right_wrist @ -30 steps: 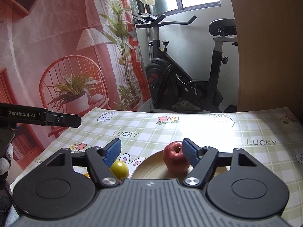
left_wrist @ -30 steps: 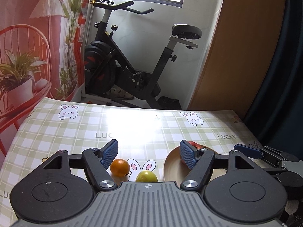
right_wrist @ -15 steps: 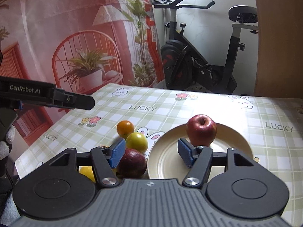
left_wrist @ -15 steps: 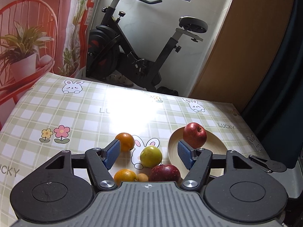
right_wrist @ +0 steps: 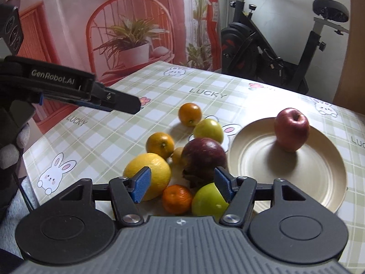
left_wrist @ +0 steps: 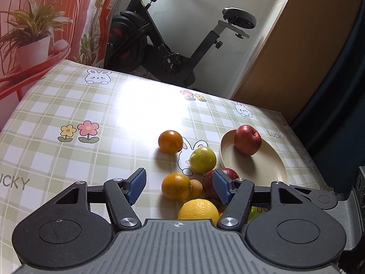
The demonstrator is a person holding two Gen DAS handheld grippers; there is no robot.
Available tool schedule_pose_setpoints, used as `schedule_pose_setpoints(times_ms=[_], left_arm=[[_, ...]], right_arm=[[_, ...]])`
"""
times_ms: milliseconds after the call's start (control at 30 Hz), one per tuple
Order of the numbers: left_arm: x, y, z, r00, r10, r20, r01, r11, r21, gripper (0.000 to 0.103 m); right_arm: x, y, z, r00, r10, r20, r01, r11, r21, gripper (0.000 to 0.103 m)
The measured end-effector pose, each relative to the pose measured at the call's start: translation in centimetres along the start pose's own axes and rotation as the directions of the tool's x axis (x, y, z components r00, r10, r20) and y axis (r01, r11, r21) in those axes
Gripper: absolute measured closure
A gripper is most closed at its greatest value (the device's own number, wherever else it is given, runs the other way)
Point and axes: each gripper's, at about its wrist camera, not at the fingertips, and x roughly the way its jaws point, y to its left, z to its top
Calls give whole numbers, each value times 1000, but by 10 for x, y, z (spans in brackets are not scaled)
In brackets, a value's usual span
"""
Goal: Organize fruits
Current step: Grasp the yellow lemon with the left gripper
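A red apple (right_wrist: pixel 291 128) sits at the back of a cream plate (right_wrist: pixel 319 182) on the checked tablecloth; both show in the left wrist view, apple (left_wrist: pixel 247 139) and plate (left_wrist: pixel 271 162). Left of the plate lie loose fruits: a dark red apple (right_wrist: pixel 203 157), a lemon (right_wrist: pixel 148 175), two oranges (right_wrist: pixel 160 145) (right_wrist: pixel 190 114), a yellow-green apple (right_wrist: pixel 208 130), a mandarin (right_wrist: pixel 177 198) and a green apple (right_wrist: pixel 208 202). My right gripper (right_wrist: pixel 182 186) is open and empty above the near fruits. My left gripper (left_wrist: pixel 179 188) is open and empty above an orange (left_wrist: pixel 176 186).
An exercise bike (left_wrist: pixel 173 45) stands beyond the table's far edge. A red printed curtain (right_wrist: pixel 102 22) hangs at the left. The left gripper's body (right_wrist: pixel 68 89) reaches in at the left of the right wrist view. A small tan fruit (left_wrist: pixel 196 186) lies among the loose fruits.
Both grippers have risen and tilted down, so more loose fruits and the whole plate came into view. Both stay open and empty. No fruit has moved.
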Motion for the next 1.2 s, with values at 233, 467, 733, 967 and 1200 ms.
schedule_pose_setpoints(times_ms=[233,467,733,967,1200], left_arm=[[20,6,-19,994,-75,-81,72,997,-41,37],[34,2,-28,985,-127,-113,123,992,-39,36],[46,5,-41,974,-165,-153,152,984,-89,37],[55,14,-45,972,-165,-165,141,979,-146,45],[53,12,-45,977,-149,-154,127,981,-144,45]], right_arm=[[21,30,4,997,61,-46,-65,992,-108,38],[45,37,1,993,58,-99,-72,986,-150,37],[49,35,-5,994,53,-96,-65,989,-129,38],[46,38,-8,995,60,-82,-70,989,-134,38],[50,43,-11,996,44,-74,-56,985,-162,39]])
